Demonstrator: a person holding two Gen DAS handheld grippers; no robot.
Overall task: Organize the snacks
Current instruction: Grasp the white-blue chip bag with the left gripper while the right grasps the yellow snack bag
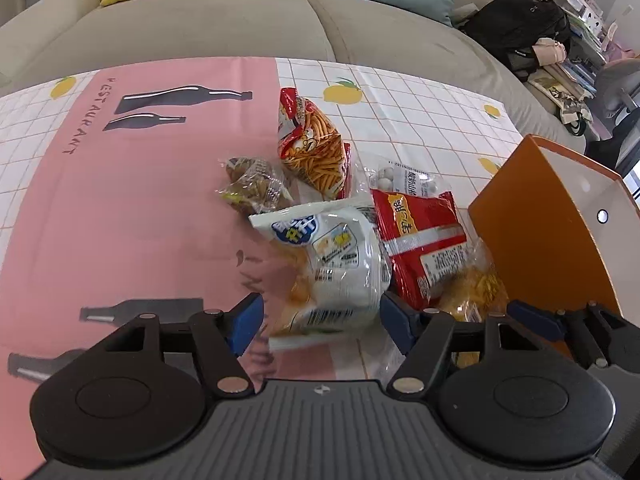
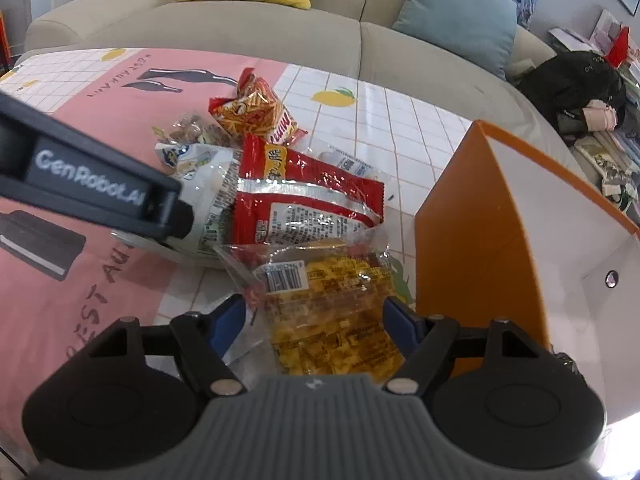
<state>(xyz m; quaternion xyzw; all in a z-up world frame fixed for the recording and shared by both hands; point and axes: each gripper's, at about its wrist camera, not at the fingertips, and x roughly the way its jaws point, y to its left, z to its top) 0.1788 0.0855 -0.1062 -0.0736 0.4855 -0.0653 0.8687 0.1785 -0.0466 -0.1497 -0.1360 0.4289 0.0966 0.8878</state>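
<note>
Right claw (image 2: pixel 314 318), released, straddles yellow snack packet (image 2: pixel 332 312); long axis runs away from it; orange box (image 2: pixel 472 220) just right.

Left claw (image 1: pixel 322 322), released, brackets white snack bag (image 1: pixel 340 264).

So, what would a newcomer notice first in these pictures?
A heap of snack bags lies mid-table, a red packet on top and a white bag beside it. An orange box stands open at the right. A yellow packet sits between the right gripper's open jaws.

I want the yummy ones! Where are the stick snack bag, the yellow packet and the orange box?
stick snack bag (image 1: pixel 316 148), left wrist view, middle of its front.
yellow packet (image 2: pixel 336 320), right wrist view, its clear front.
orange box (image 2: pixel 472 216), right wrist view, orange outer wall.
</note>
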